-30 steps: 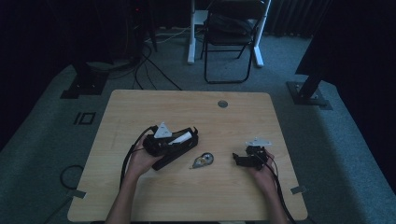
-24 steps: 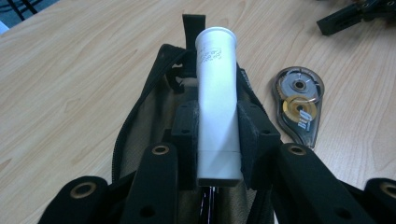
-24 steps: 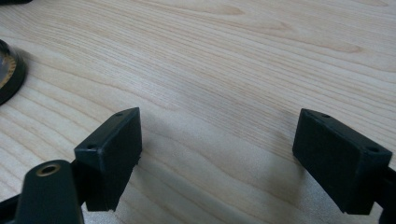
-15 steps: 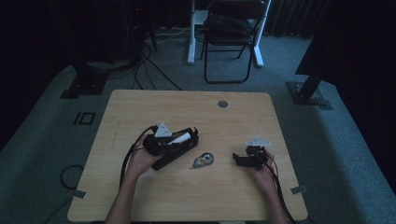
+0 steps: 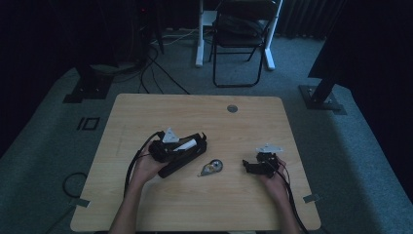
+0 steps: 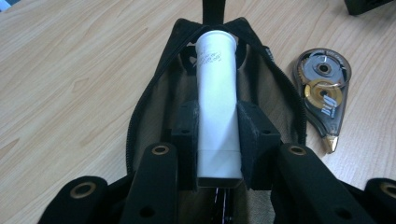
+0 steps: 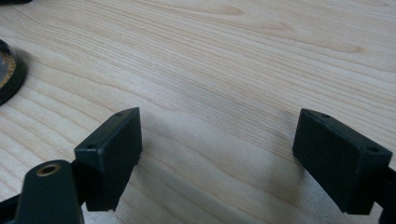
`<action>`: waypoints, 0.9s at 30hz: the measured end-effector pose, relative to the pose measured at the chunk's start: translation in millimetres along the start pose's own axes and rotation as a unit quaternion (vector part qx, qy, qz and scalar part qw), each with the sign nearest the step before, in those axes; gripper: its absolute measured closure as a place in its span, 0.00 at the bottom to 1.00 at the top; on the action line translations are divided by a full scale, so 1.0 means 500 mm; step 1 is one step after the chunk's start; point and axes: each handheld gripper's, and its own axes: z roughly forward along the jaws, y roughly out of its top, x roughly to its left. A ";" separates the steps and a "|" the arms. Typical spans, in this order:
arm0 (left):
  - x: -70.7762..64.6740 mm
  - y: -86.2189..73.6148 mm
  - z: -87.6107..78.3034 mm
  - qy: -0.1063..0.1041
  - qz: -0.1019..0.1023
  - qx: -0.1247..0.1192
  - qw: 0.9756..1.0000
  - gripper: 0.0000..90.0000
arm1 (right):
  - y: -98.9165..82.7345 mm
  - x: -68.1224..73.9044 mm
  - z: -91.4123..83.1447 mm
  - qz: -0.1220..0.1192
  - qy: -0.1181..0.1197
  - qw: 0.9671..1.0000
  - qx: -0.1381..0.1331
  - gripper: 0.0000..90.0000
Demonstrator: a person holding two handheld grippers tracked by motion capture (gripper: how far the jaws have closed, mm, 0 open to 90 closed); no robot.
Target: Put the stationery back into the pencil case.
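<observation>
My left gripper point(image 6: 218, 140) pinches a white tube point(image 6: 215, 93) over the open black pencil case point(image 6: 154, 107). The tube looks light, smooth and slippery, so I grip its flat crimped end. My right gripper point(image 7: 217, 158) rests spread wide on the table point(image 7: 233, 56).

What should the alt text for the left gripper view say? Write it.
The left gripper clamps a white tube over an open black pouch on a wooden table. A correction tape dispenser lies beside the pouch.
</observation>
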 end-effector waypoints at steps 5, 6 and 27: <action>0.004 -0.003 -0.001 0.002 -0.003 0.002 1.000 0.78 | 0.000 0.000 0.000 0.000 0.000 1.000 0.000 0.17; 0.004 -0.003 0.000 0.003 -0.003 0.003 1.000 0.78 | 0.000 0.000 0.000 0.000 0.000 1.000 0.000 0.17; 0.007 -0.017 0.016 -0.002 -0.011 0.023 1.000 0.78 | 0.000 0.000 0.000 0.000 0.000 1.000 0.000 0.17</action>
